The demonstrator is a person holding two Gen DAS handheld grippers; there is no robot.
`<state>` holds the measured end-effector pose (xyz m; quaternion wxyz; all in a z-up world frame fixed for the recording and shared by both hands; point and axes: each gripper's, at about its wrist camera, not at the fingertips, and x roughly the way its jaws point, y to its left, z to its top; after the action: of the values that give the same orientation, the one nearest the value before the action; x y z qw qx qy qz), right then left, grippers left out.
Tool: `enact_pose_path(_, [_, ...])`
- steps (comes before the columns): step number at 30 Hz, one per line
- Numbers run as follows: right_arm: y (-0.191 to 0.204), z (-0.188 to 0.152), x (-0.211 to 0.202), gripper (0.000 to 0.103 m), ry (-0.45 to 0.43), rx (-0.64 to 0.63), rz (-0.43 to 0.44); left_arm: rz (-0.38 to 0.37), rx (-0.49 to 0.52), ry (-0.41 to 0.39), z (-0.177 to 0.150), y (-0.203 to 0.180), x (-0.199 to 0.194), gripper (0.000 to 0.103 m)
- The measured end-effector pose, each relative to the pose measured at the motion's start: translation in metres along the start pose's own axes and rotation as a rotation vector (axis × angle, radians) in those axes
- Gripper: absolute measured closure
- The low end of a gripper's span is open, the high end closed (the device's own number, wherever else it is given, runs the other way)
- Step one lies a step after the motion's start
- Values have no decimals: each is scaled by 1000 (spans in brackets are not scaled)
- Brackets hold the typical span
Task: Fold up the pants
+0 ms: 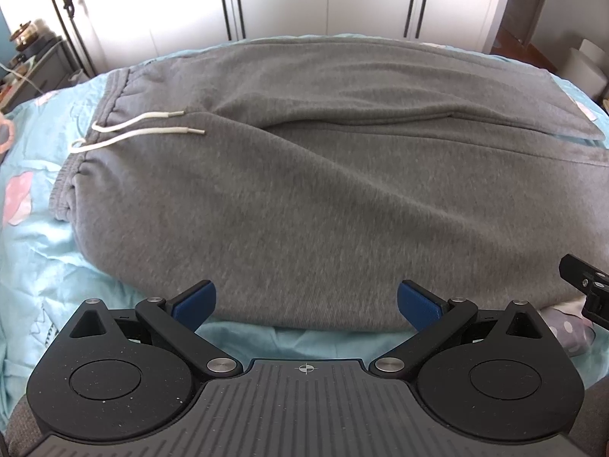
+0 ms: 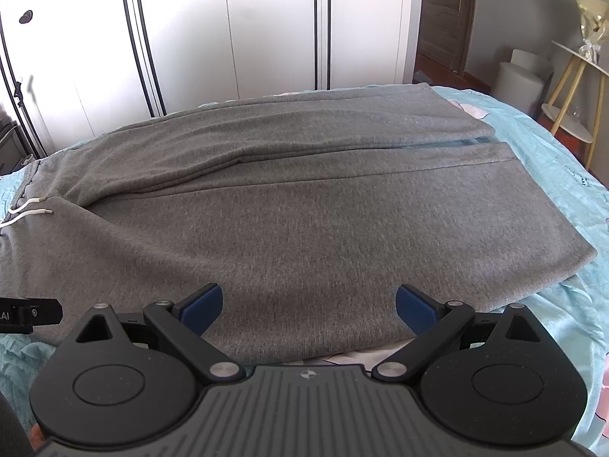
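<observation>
Grey sweatpants (image 1: 304,190) lie flat on a light blue bedspread (image 1: 45,251), waistband with white drawstring (image 1: 129,129) at the left, legs running right. They also show in the right wrist view (image 2: 304,209), hems at the right. My left gripper (image 1: 306,302) is open and empty, just above the near edge of the pants' seat. My right gripper (image 2: 308,304) is open and empty over the near edge of the front leg. Each gripper's tip shows at the edge of the other's view (image 1: 586,289) (image 2: 30,314).
White wardrobe doors (image 2: 228,38) stand behind the bed. A small white side table (image 2: 571,114) and a white bin (image 2: 521,76) stand at the right. A cluttered cabinet (image 1: 34,61) is at the far left. The bedspread (image 2: 563,198) extends beyond the hems.
</observation>
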<state>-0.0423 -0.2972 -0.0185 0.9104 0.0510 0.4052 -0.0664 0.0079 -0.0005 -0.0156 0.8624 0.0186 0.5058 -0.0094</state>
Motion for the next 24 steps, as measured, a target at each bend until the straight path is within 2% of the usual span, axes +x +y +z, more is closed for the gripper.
enact_pose_path(24, [-1,0,7,5,18,-7,-3,-4,11,37,1,-2,12,0])
